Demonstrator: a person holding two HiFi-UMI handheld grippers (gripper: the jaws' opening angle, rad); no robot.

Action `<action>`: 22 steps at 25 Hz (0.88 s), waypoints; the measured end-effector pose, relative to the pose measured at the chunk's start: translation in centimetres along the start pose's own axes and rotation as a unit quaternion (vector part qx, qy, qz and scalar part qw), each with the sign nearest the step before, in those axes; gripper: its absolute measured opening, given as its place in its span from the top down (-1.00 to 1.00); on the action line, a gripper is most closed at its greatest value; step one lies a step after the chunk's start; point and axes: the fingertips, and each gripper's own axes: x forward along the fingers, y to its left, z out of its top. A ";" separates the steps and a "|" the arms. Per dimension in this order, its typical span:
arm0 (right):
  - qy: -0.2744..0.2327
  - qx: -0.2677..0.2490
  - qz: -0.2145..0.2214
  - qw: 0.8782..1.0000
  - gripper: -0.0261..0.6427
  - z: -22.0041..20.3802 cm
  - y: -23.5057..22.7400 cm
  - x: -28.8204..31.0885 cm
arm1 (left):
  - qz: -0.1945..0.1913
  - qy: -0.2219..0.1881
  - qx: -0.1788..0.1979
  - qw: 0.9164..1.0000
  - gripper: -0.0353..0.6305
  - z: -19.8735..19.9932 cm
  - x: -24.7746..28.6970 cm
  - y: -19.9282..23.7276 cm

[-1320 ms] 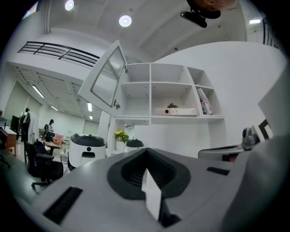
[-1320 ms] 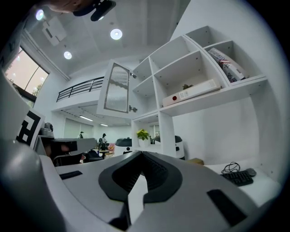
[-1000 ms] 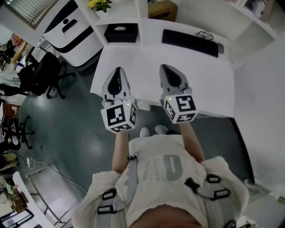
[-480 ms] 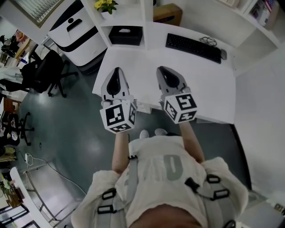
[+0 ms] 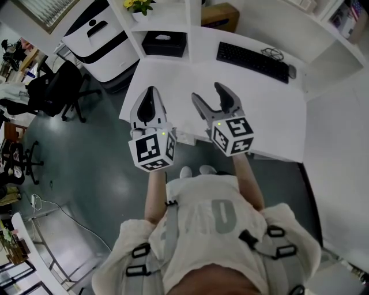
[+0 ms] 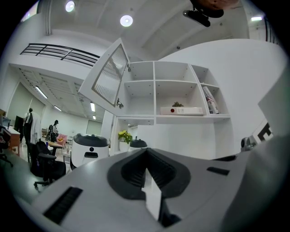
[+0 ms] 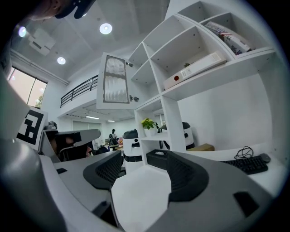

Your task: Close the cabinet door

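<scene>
Head view: the right tongs point(image 5: 209, 93) have just been opening and now stand released, with nothing between them. The left tongs point(image 5: 151, 92), just beside them, are clenched and empty. Both hang over the near edge of the white desk point(image 5: 259, 103). In the left gripper view, the cabinet door point(image 6: 108, 74) stands open at the far upper left of the shelf unit point(image 6: 176, 90).

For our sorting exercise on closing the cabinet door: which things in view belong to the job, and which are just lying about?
Job:
cabinet door, standing open
right gripper, jaws just opened, nothing between them

Lying about:
keyboard
potted plant
binder
black box
</scene>
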 end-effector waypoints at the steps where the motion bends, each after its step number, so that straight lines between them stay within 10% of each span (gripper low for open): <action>1: 0.003 0.001 0.001 1.000 0.07 -0.1 -0.1 0.1 | 0.002 0.000 0.000 1.000 0.88 0.0 0.1 0.1; 11: 0.014 0.018 0.012 1.000 0.07 2.2 -0.7 2.5 | 0.028 -0.005 0.011 1.000 0.88 2.0 0.6 2.2; 22: -0.093 -0.072 0.090 0.989 0.07 18.4 5.7 9.3 | 0.092 -0.033 -0.020 0.995 0.88 6.1 -1.0 8.3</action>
